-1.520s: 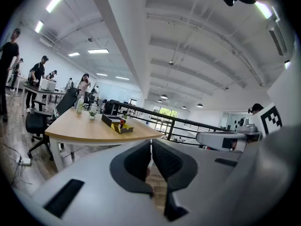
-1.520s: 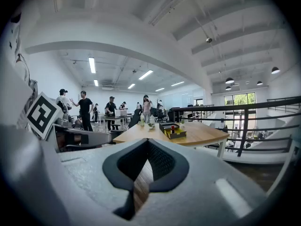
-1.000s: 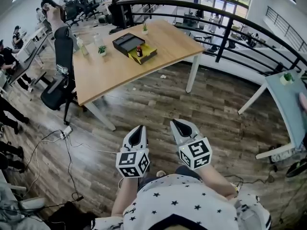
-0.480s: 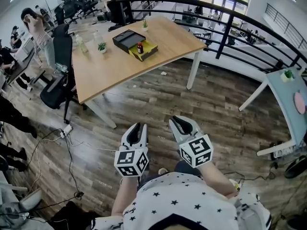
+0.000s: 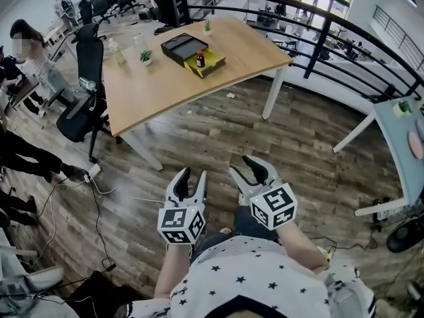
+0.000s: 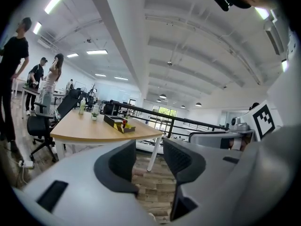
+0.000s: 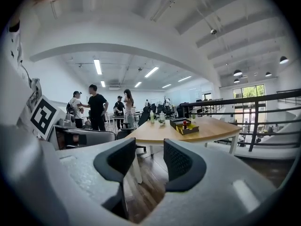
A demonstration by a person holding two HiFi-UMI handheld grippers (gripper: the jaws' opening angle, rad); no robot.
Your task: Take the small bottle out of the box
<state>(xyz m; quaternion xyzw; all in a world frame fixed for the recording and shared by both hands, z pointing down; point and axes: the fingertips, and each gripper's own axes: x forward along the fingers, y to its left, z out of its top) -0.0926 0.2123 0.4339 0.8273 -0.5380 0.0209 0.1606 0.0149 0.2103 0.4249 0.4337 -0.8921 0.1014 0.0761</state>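
Note:
A small dark bottle with a red cap [image 5: 200,59] stands in a yellow tray [image 5: 211,63] next to a black box [image 5: 183,46] on the wooden table [image 5: 165,88], far ahead of me across the floor. My left gripper [image 5: 191,176] and right gripper [image 5: 245,168] hang side by side over the wood floor, close to my body. Both sets of jaws are opening, with nothing between them. The left gripper view shows the bottle [image 6: 124,123] far beyond the jaws [image 6: 149,158]. The right gripper view also shows the bottle [image 7: 184,124] far beyond its jaws [image 7: 149,161].
A black office chair [image 5: 83,105] stands at the table's left end. A potted plant [image 5: 146,56] and a clear bottle [image 5: 118,50] are on the table. A black railing [image 5: 318,25] runs behind it. Another table [image 5: 397,144] is at right. Cables [image 5: 93,184] lie on the floor; people stand at left.
Both grippers' jaws went from shut to spread apart. The grippers stayed low near my body, and the table drifted slightly up and right in the head view.

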